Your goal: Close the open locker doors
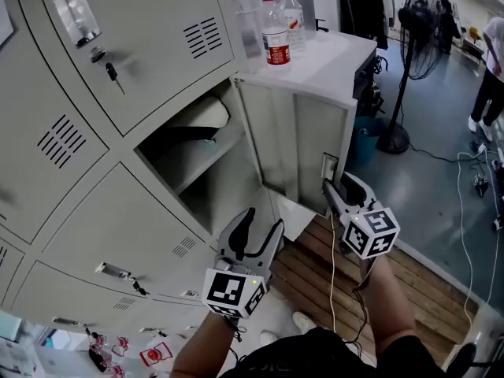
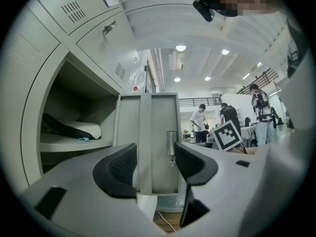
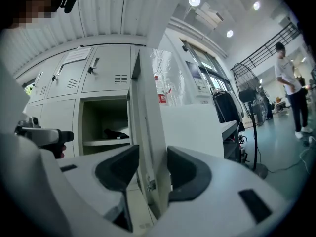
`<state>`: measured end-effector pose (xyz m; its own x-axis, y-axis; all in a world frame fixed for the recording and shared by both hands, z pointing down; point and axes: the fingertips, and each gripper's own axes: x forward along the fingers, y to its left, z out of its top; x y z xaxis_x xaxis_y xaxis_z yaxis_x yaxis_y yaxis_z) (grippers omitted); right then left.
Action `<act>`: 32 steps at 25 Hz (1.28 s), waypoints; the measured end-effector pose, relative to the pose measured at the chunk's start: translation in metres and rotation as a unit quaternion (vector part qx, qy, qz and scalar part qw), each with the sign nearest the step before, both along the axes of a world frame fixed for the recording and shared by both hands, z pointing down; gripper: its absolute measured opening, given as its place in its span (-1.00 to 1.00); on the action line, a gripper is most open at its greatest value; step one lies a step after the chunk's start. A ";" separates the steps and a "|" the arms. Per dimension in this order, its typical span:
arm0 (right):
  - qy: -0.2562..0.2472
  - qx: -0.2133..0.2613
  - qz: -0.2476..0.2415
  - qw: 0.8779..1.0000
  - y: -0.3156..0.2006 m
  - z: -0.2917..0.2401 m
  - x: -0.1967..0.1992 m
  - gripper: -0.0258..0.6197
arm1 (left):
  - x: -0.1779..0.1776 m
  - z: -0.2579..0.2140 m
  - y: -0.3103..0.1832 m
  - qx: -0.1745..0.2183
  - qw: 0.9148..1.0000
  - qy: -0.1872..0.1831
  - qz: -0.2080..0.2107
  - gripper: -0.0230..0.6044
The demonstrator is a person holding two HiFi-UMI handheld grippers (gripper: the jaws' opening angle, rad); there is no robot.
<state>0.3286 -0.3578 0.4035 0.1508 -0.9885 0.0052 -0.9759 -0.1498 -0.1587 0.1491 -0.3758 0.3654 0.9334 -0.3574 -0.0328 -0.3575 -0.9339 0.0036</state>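
One grey locker door (image 1: 295, 144) stands swung wide open from its compartment (image 1: 206, 181), latch (image 1: 329, 166) on its free edge. My right gripper (image 1: 339, 186) is at that free edge. In the right gripper view the door's edge (image 3: 148, 147) runs between the open jaws of the right gripper (image 3: 153, 167), and I see no pad pressing on it. My left gripper (image 1: 261, 223) hovers lower and to the left, in front of the compartment, open and empty. The left gripper (image 2: 155, 164) faces the door's inner side (image 2: 148, 142) from a distance.
A black-and-white bundle (image 1: 201, 120) lies on the shelf inside. Water bottles (image 1: 277, 34) stand on the locker top. The neighbouring doors are shut, one with a key (image 1: 113, 73). A wooden pallet (image 1: 315, 266) is underfoot. A floor fan (image 1: 421, 30) and a person (image 1: 488, 77) are at the right.
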 end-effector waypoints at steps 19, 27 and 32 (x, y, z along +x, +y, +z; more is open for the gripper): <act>0.052 -0.003 -0.107 0.993 0.013 0.003 -0.055 -0.64 | -0.001 -0.003 0.006 -0.005 1.000 0.005 0.000 -0.19; 0.072 -0.005 -0.144 0.987 0.013 0.003 -0.098 -0.61 | -0.025 -0.005 0.006 -0.008 1.000 0.009 -0.016 -0.19; 0.072 -0.001 -0.163 0.984 0.010 0.002 -0.119 -0.60 | -0.041 -0.006 0.004 -0.011 0.999 0.012 -0.028 -0.19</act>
<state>0.2096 -0.3478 0.4060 -0.1749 -0.9845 0.0084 -0.9845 0.1748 -0.0143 0.1080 -0.3723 0.3594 0.9108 -0.4102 -0.0468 -0.4090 -0.9119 0.0336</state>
